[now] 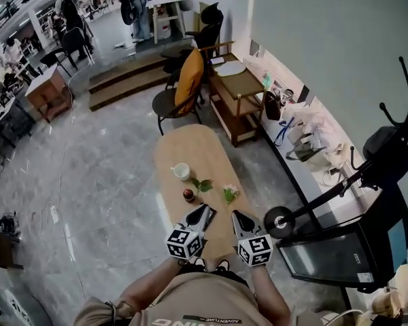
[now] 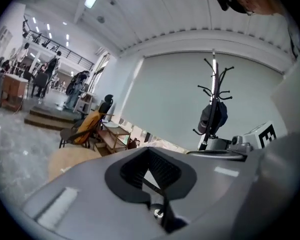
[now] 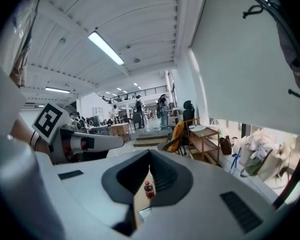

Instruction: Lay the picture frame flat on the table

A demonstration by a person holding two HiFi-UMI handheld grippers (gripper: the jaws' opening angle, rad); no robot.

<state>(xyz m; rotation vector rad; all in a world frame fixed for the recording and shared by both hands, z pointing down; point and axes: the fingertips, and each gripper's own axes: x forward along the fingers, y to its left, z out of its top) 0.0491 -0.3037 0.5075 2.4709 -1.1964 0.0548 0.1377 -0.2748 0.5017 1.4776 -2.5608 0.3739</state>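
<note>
Left gripper: jaws shut, holding nothing.
Right gripper: jaws together, holding nothing.
Picture frame: maybe the pale flat thing on the table, near end.
Room: open floor left of the table.

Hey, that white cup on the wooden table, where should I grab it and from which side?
Probably by the rim of the cup, from above, one jaw inside and one outside. It stands upright with its mouth open, and no handle is clear. Take the far-left rim: the bottle and leaves stand to its near right.
</note>
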